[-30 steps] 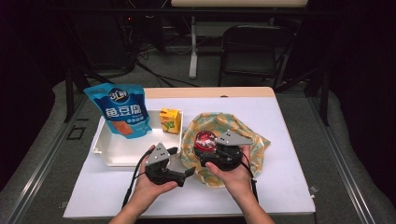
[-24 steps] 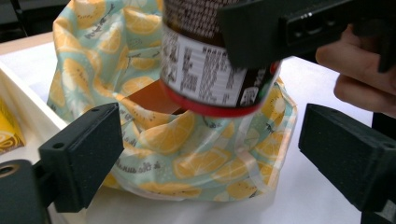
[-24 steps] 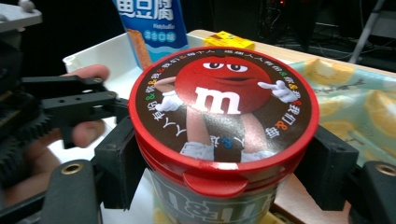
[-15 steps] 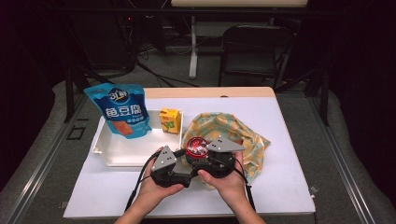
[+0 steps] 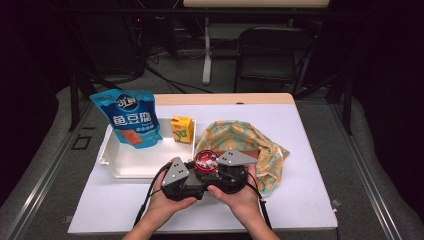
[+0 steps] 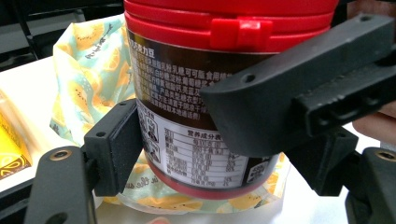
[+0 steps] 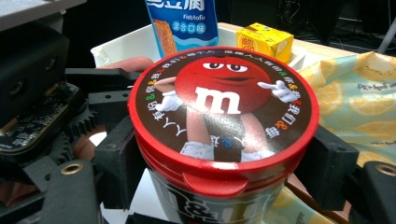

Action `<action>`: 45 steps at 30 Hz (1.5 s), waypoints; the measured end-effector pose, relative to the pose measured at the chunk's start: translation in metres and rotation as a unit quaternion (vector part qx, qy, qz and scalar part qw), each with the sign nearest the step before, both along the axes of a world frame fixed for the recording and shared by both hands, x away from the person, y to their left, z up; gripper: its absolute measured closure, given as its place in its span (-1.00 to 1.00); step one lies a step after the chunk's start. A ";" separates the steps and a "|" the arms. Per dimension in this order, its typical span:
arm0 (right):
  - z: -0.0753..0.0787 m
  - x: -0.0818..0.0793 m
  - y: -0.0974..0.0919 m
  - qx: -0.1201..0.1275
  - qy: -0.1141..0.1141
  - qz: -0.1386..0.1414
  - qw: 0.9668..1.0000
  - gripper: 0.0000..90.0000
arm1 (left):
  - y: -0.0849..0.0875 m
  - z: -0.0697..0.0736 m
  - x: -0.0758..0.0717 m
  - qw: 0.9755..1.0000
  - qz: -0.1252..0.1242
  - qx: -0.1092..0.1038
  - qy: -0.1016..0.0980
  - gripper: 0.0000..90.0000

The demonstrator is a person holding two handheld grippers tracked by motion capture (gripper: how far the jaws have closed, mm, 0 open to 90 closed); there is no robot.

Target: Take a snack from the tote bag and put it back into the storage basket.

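- The blue snack pouch (image 5: 129, 117) stands at the back-left corner of the white tray (image 5: 116, 167), which lies on the left half of the table (image 5: 300, 135); in the high view the tray is at about 10 o'clock from the two hands.
- The yellow carton (image 5: 182, 129) stands at the tray's back-right corner, at roughly 11 o'clock from the grippers.
- The left gripper (image 5: 196, 176) is held low near the table's front edge. Its fingers have just been closing, with the red-lidded candy tub (image 5: 205, 161) between them; in the left gripper view the left pad lies against the tub's label (image 6: 187, 140) and the right finger sits beside the tub's lower wall. Whether they press it yet I cannot tell.
- The tub stands upright between both grippers, just right of the tray.
- The right gripper (image 5: 212, 172) has its fingers clamped on the tub from both sides, just below the lid (image 7: 224, 105).
- The fruit-print cloth (image 5: 250, 145) lies bunched at 1 o'clock from the tub, reaching under it.
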State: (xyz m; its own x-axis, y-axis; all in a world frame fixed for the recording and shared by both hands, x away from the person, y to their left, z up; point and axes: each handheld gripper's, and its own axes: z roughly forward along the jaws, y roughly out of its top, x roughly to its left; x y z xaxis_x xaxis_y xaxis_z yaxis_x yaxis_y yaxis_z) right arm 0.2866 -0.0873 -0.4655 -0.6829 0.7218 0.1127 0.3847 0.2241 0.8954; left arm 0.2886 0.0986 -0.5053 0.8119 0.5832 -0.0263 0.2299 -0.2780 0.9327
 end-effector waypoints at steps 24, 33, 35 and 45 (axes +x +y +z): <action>0.009 -0.005 -0.006 0.038 -0.004 0.023 0.999 -0.58 | 0.026 0.001 0.005 0.999 0.023 -0.028 0.000 -0.42; 0.017 -0.008 -0.018 0.049 -0.017 0.014 0.999 -0.59 | 0.054 -0.002 0.013 0.998 0.060 -0.033 0.001 -0.42; 0.017 -0.008 -0.022 0.050 -0.018 0.011 0.999 -0.58 | 0.060 -0.003 0.014 0.997 0.067 -0.035 -0.001 -0.42; 0.007 -0.007 -0.052 0.045 -0.013 -0.028 0.999 -0.56 | 0.091 -0.013 0.029 0.993 0.109 -0.041 0.020 -0.42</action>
State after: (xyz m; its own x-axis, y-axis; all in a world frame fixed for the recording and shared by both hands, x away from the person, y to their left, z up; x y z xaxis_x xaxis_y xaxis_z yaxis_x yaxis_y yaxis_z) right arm 0.2796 -0.1392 -0.4584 -0.6450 0.7471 0.1608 0.3705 0.1217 0.9208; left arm 0.3177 0.1897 -0.5180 0.6636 0.7400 -0.1096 0.3131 -0.1417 0.9391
